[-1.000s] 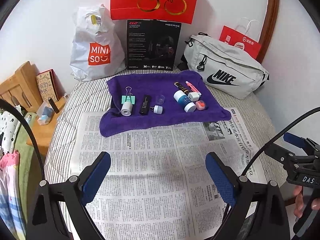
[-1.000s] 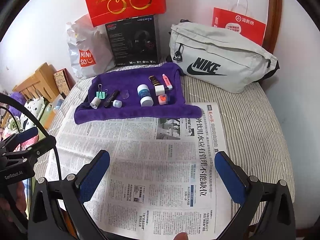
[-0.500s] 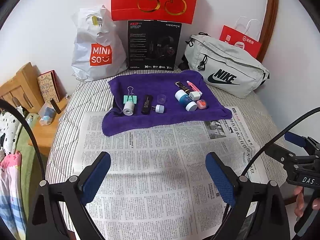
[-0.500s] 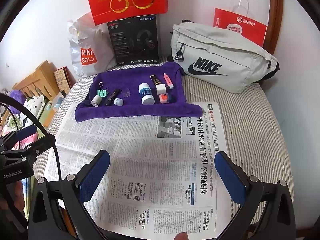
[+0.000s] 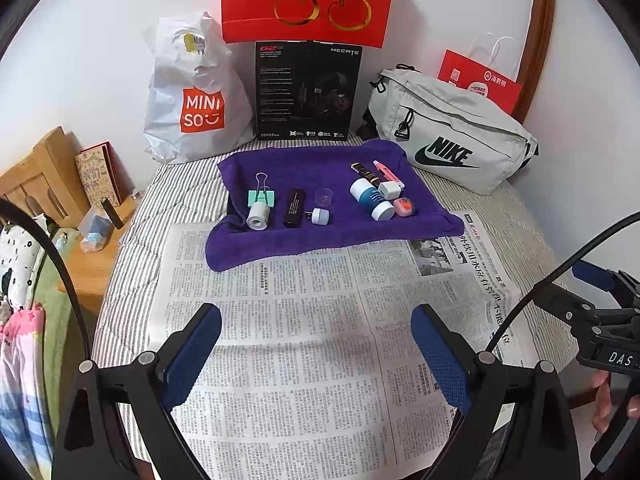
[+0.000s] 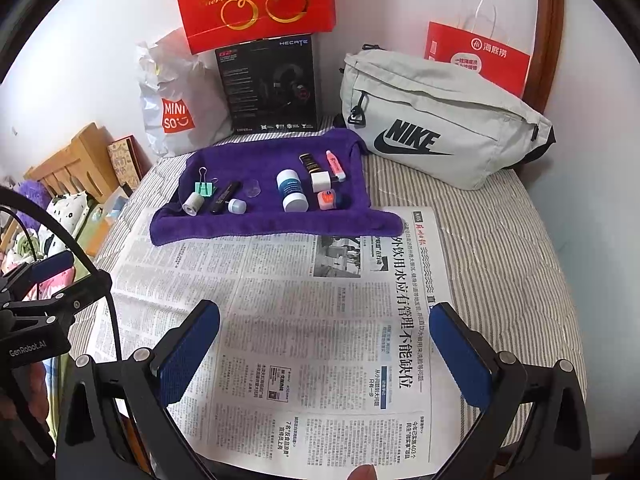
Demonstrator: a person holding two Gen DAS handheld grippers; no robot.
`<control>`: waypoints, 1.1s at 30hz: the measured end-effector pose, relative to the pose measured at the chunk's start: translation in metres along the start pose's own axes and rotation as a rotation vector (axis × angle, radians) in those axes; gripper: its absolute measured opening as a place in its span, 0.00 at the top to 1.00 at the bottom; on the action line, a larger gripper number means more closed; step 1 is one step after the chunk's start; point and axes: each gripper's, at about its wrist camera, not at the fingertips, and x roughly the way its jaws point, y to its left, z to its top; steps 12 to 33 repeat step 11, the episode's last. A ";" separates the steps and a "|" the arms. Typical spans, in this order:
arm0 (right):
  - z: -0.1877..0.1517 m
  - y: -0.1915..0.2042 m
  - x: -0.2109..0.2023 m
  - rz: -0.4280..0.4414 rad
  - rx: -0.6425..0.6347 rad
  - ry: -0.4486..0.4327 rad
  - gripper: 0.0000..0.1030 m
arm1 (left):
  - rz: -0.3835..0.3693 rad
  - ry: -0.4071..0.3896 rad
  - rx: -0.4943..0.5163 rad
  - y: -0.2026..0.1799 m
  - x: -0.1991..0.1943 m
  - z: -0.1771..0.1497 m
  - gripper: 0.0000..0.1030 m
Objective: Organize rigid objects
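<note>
A purple towel [image 5: 320, 236] [image 6: 256, 224] lies at the far side of the bed with several small items on it: a green binder clip [image 5: 262, 196], a white roll [image 5: 257, 215], a black stick [image 5: 295, 208], a white-and-blue bottle [image 5: 372, 200] [image 6: 291, 191], a white cube [image 5: 389, 190], a pink tube [image 5: 386, 170] and an orange piece [image 5: 403, 206]. My left gripper [image 5: 316, 348] is open and empty over the newspaper [image 5: 320, 340]. My right gripper [image 6: 324, 344] is open and empty over the newspaper, well short of the towel.
Behind the towel stand a white Miniso bag [image 5: 192, 96], a black box [image 5: 307, 92], a red gift bag [image 5: 308, 0] and a grey Nike bag [image 5: 452, 148]. A wooden bedside stand [image 5: 60, 200] is at the left. The right gripper's body [image 5: 600, 320] shows at the left wrist view's right edge.
Both grippers have shifted slightly, so the towel sits a little differently in view. Both stay open and empty; no object has moved.
</note>
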 end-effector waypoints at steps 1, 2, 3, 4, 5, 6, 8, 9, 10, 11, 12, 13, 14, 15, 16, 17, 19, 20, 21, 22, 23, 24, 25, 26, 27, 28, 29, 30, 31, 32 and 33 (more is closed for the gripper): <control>0.000 0.000 0.000 0.000 0.001 0.000 0.00 | 0.000 -0.001 0.001 0.001 -0.001 -0.001 0.07; 0.000 0.000 -0.001 0.000 0.001 0.000 0.00 | 0.000 0.000 0.001 0.000 -0.001 0.000 0.07; -0.001 0.000 -0.001 0.000 0.000 -0.001 0.00 | 0.001 0.000 0.002 0.001 -0.001 -0.001 0.07; -0.001 0.000 -0.001 0.001 -0.001 0.001 0.00 | 0.002 0.000 -0.002 -0.001 -0.001 0.000 0.07; -0.001 0.000 -0.002 0.001 -0.001 0.000 0.00 | 0.002 -0.001 -0.003 0.001 -0.001 -0.001 0.07; -0.001 0.000 -0.001 0.002 -0.001 0.000 0.00 | -0.001 -0.001 -0.007 0.001 -0.002 -0.002 0.07; -0.002 0.000 -0.001 0.004 0.000 0.001 0.00 | -0.006 -0.001 -0.009 0.003 -0.003 -0.003 0.07; -0.002 0.000 -0.001 0.005 0.000 0.001 0.00 | -0.007 -0.002 -0.009 0.004 -0.003 -0.004 0.06; -0.003 0.000 0.000 0.006 0.001 0.001 0.00 | -0.007 -0.002 -0.007 0.005 -0.002 -0.004 0.05; -0.003 0.000 0.000 0.009 0.000 0.002 0.00 | -0.004 0.001 -0.008 0.005 -0.002 -0.004 0.03; -0.003 0.000 0.000 0.009 0.000 0.002 0.00 | -0.004 0.001 -0.008 0.005 -0.002 -0.004 0.03; -0.003 0.000 0.000 0.009 0.000 0.002 0.00 | -0.004 0.001 -0.008 0.005 -0.002 -0.004 0.03; -0.003 0.000 0.000 0.009 0.000 0.002 0.00 | -0.004 0.001 -0.008 0.005 -0.002 -0.004 0.03; -0.003 0.000 0.000 0.009 0.000 0.002 0.00 | -0.004 0.001 -0.008 0.005 -0.002 -0.004 0.03; -0.003 0.000 0.000 0.009 0.000 0.002 0.00 | -0.004 0.001 -0.008 0.005 -0.002 -0.004 0.03; -0.003 0.000 0.000 0.009 0.000 0.002 0.00 | -0.004 0.001 -0.008 0.005 -0.002 -0.004 0.03; -0.003 0.000 0.000 0.009 0.000 0.002 0.00 | -0.004 0.001 -0.008 0.005 -0.002 -0.004 0.03; -0.003 0.000 0.000 0.009 0.000 0.002 0.00 | -0.004 0.001 -0.008 0.005 -0.002 -0.004 0.03; -0.003 0.000 0.000 0.009 0.000 0.002 0.00 | -0.004 0.001 -0.008 0.005 -0.002 -0.004 0.03; -0.003 0.000 0.000 0.009 0.000 0.002 0.00 | -0.004 0.001 -0.008 0.005 -0.002 -0.004 0.03; -0.003 0.000 0.000 0.009 0.000 0.002 0.00 | -0.004 0.001 -0.008 0.005 -0.002 -0.004 0.03; -0.003 0.000 0.000 0.009 0.000 0.002 0.00 | -0.004 0.001 -0.008 0.005 -0.002 -0.004 0.03; -0.003 0.000 0.000 0.009 0.000 0.002 0.00 | -0.004 0.001 -0.008 0.005 -0.002 -0.004 0.03; -0.003 0.000 0.000 0.009 0.000 0.002 0.00 | -0.004 0.001 -0.008 0.005 -0.002 -0.004 0.03; -0.003 0.000 0.000 0.009 0.000 0.002 0.00 | -0.004 0.001 -0.008 0.005 -0.002 -0.004 0.03; -0.003 0.000 0.000 0.009 0.000 0.002 0.00 | -0.004 0.001 -0.008 0.005 -0.002 -0.004 0.03; -0.003 0.000 0.000 0.009 0.000 0.002 0.00 | -0.004 0.001 -0.008 0.005 -0.002 -0.004 0.03; -0.003 0.000 0.000 0.009 0.000 0.002 0.00 | -0.004 0.001 -0.008 0.005 -0.002 -0.004 0.03; -0.003 0.000 0.000 0.009 0.000 0.002 0.00 | -0.004 0.001 -0.008 0.005 -0.002 -0.004 0.03; -0.003 0.000 0.000 0.009 0.000 0.002 0.00 | -0.004 0.001 -0.008 0.005 -0.002 -0.004 0.03; -0.003 0.000 0.000 0.009 0.000 0.002 0.00 | -0.004 0.001 -0.008 0.005 -0.002 -0.004 0.03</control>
